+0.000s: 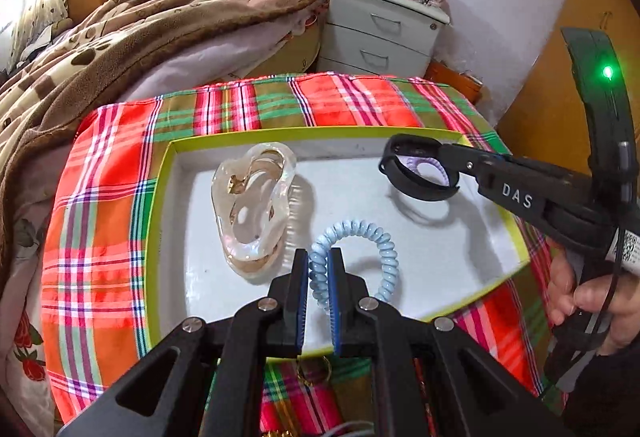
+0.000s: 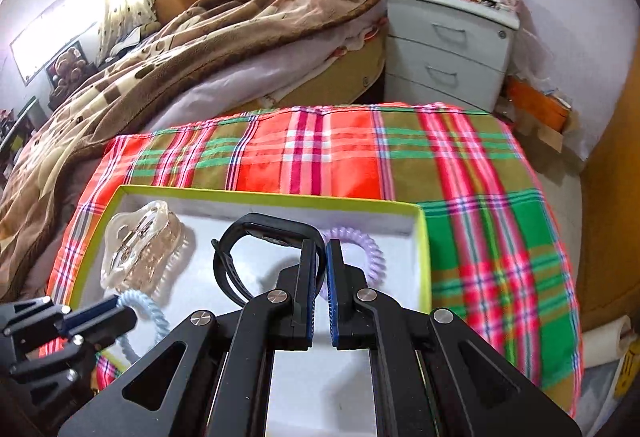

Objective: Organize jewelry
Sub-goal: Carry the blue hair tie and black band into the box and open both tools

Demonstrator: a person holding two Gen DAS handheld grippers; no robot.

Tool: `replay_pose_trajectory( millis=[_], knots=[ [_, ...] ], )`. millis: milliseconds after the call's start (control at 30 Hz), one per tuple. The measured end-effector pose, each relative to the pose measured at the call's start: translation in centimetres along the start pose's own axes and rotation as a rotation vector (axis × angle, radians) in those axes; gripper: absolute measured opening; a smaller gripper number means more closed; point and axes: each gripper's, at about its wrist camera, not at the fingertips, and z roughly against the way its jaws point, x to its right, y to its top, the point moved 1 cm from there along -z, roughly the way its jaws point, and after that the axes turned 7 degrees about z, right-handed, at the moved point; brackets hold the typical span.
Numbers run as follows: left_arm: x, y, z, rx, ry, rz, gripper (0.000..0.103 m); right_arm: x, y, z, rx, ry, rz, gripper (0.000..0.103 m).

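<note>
A white box with a lime rim (image 1: 160, 197) (image 2: 425, 237) lies on the plaid cloth. My left gripper (image 1: 319, 259) is shut on a light blue coil hair tie (image 1: 380, 237), holding it over the box's near side; it also shows in the right wrist view (image 2: 148, 307). My right gripper (image 2: 320, 253) is shut on a black wristband (image 2: 248, 233) (image 1: 416, 173) and holds it above the box's right part. A clear hair claw clip (image 1: 252, 205) (image 2: 140, 249) and a lilac coil hair tie (image 2: 360, 249) (image 1: 430, 165) lie inside the box.
The plaid cloth (image 2: 480, 177) covers a small table beside a bed with a brown blanket (image 1: 120, 37). A grey nightstand (image 1: 380, 33) stands behind. Gold jewelry (image 1: 316, 369) lies on the cloth near the box's front edge.
</note>
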Motion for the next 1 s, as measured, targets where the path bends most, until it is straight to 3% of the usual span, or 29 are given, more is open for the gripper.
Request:
replay_pose_trajectory(
  millis=[433,1000],
  knots=[
    [-0.8,0.4,-2.3,-0.031,0.057,0.006,0.01,-0.6,1.1,-2.6,-0.034,0.029,0.03,0.005],
    [-2.6,0.9,-2.5,-0.016,0.107,0.043,0.01,-1.3,1.4,-3.9,-0.051,0.032,0.055,0.005]
  ],
)
